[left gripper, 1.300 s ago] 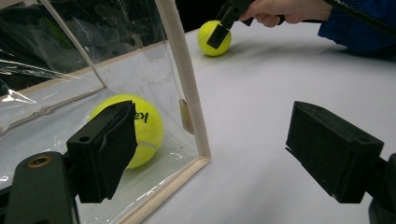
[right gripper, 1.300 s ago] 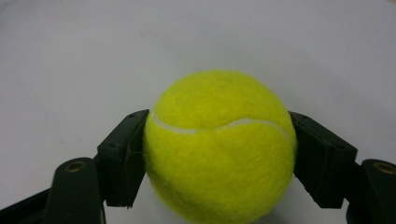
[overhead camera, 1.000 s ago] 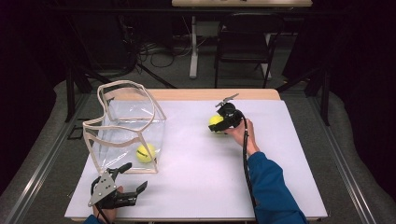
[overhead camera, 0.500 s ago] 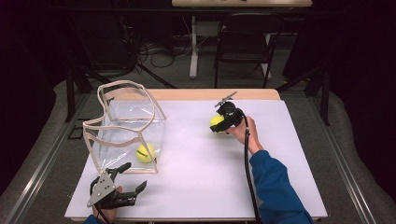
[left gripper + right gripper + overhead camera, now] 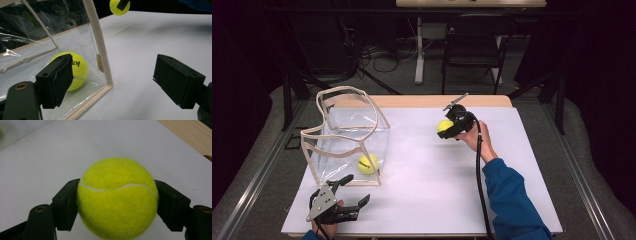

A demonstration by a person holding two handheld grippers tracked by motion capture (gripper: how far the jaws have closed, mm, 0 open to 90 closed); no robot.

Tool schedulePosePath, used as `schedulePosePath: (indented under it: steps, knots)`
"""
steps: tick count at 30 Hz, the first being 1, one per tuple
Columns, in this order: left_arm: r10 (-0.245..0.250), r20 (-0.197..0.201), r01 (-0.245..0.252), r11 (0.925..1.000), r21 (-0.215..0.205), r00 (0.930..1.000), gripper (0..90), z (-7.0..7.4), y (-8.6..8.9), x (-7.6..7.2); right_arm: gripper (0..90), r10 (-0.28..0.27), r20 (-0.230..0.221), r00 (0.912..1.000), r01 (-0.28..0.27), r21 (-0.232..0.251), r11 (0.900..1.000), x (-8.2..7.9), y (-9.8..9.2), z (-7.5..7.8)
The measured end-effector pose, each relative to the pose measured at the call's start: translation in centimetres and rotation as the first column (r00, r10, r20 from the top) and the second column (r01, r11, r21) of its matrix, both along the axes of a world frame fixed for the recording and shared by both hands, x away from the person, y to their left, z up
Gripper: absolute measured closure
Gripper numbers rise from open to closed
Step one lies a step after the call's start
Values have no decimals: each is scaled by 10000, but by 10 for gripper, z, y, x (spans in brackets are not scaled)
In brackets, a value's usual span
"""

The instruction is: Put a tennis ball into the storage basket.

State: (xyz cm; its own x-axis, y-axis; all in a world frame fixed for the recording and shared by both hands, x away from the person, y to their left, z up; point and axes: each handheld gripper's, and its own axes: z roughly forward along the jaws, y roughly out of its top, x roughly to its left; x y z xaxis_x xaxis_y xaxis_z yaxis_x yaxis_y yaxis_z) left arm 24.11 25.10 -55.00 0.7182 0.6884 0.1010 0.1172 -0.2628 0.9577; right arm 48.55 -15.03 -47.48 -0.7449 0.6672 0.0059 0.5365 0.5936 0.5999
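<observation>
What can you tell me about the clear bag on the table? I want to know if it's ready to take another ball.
The clear bag looks like thin, shiny plastic film with cream cloth trim along its edges and a looped handle at the top. It stands upright on the white table, at its left side, with its mouth open upward. One yellow tennis ball lies inside, in the near right corner. The film is creased. The left gripper sits just in front, not touching it.

Right gripper (image 5: 446, 129) has a tennis ball (image 5: 444, 125) clamped, up near the far side of the white table (image 5: 437, 190).
Over on the left, a clear bag (image 5: 347, 135) with beige trim stands open, a second ball (image 5: 368, 163) lying inside at its near corner. Left gripper (image 5: 354, 190) sits at the near edge just in front of it, jaws apart, holding nothing.
</observation>
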Motion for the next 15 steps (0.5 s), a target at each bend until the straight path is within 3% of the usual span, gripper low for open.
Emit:
schedulePosePath:
  steps: [2, 6, 9, 12, 15]
  knots:
    - [-30, 12, 30, 10000, -2, 10000, 159, 0, 0, 1, 266, 114, 106, 9999, -110, -381, 9992, -1, 4, 5]
    - [-7, 68, 7, 10000, -69, 10000, 159, 1, 1, -1, 266, 194, 303, 9994, -189, -187, 9996, -4, 8, 14]
    - [-37, 6, 37, 10000, -53, 10000, 159, 0, 0, 0, 267, 266, 325, 9991, -254, -349, 9991, -4, 11, 19]
    - [13, 22, -13, 10000, -27, 10000, 159, 0, 0, -1, 266, 243, 396, 9989, -239, -112, 9997, -5, 11, 24]
    - [13, -5, -13, 10000, -34, 10000, 159, 0, 1, 0, 267, 345, 417, 9985, -332, -310, 9990, -6, 13, 31]
